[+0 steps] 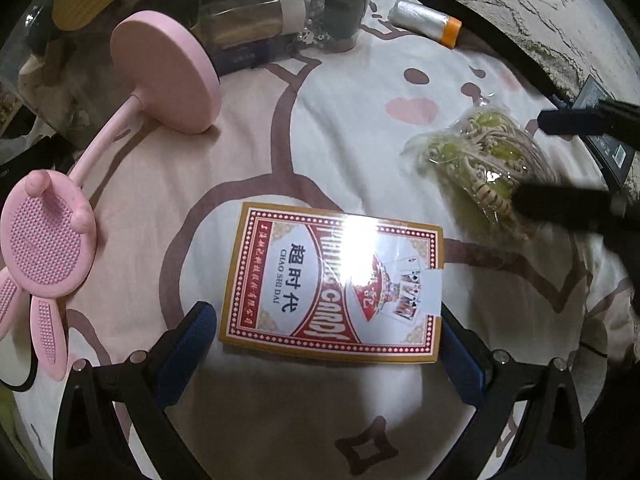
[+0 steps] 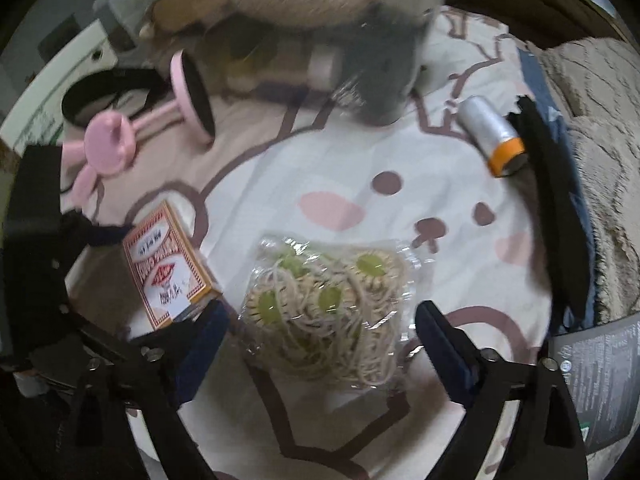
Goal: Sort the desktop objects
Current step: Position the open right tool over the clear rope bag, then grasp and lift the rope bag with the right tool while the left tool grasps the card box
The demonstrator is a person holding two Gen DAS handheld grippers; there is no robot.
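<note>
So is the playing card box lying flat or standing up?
Lying flat: the playing card box rests on the cartoon-print sheet, printed face up.

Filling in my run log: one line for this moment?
left gripper: open, straddling red playing-card box | right gripper: open over clear bag of beige cords | both on cartoon-print cloth

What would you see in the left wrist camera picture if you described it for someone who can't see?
A red playing card box lies flat on a cartoon-print cloth, between the open jaws of the left gripper. A pink bunny-shaped phone holder lies left, a clear bag of beaded cord right.
</note>
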